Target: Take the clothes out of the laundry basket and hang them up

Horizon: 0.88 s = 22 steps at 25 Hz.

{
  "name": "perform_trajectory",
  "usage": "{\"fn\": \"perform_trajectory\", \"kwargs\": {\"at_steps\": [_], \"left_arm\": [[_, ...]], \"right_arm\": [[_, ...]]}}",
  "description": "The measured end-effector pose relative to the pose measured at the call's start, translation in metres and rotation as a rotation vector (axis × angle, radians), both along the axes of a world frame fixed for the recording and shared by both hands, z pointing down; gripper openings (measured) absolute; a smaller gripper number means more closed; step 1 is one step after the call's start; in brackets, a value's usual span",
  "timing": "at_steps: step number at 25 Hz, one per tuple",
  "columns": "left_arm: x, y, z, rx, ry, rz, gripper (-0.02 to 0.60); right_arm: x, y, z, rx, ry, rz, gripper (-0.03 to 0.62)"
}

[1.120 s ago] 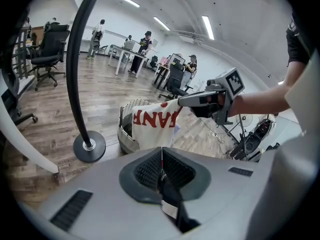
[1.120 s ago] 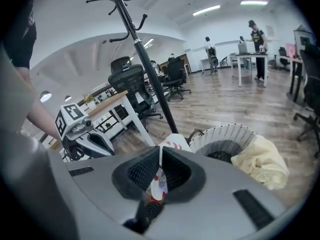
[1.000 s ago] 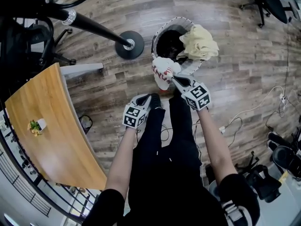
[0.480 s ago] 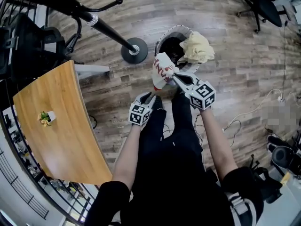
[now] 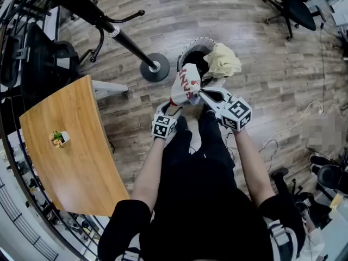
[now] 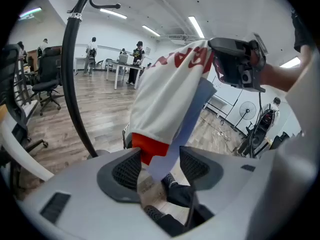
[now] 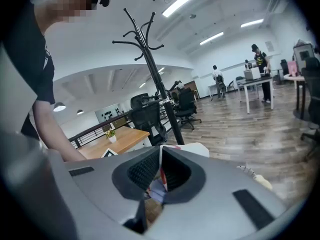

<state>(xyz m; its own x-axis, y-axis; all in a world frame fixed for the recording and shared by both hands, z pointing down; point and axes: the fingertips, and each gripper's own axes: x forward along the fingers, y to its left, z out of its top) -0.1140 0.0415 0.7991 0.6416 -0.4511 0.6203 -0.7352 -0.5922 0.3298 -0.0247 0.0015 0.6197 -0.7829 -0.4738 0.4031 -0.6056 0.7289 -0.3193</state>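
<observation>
A white garment with red print (image 5: 186,84) hangs in front of the laundry basket (image 5: 187,43). My right gripper (image 5: 200,93) is shut on its upper edge; a fold of cloth (image 7: 160,170) is pinched between the pads. My left gripper (image 5: 175,106) is just below. Its jaws have just been opening, and the garment's red hem (image 6: 147,146) hangs loosely between them. In the left gripper view the garment (image 6: 167,96) drops from the right gripper (image 6: 235,64). A cream garment (image 5: 223,61) lies over the basket's rim.
A black coat stand (image 5: 109,29) leans across the upper left, its round base (image 5: 155,67) beside the basket; its hooks (image 7: 142,31) show in the right gripper view. A wooden table (image 5: 70,145) with a small plant (image 5: 58,138) is at left. Office chairs and cables lie around.
Both grippers have risen and lifted the white garment higher in front of the basket. The left jaws, shut a second ago, now stand apart around the hem.
</observation>
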Motion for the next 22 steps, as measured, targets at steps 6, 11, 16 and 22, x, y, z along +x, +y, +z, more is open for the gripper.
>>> {"fn": "perform_trajectory", "kwargs": {"at_steps": [6,11,16,22], "left_arm": [[-0.005,-0.013,-0.032,0.071,0.042,-0.013,0.088],[-0.014,-0.021,-0.068,0.098,0.12,-0.017,0.044],[-0.03,-0.044,-0.13,0.195,0.213,-0.039,0.038],[-0.037,-0.069,-0.192,0.318,0.19,-0.029,0.037]], "right_arm": [[0.015,0.006,-0.014,0.012,-0.017,0.06,0.023],[0.027,0.01,-0.017,0.02,-0.007,0.097,0.023],[0.039,0.016,-0.009,0.009,0.019,0.147,0.025],[0.05,0.027,0.009,-0.025,0.034,0.183,0.025]]}}
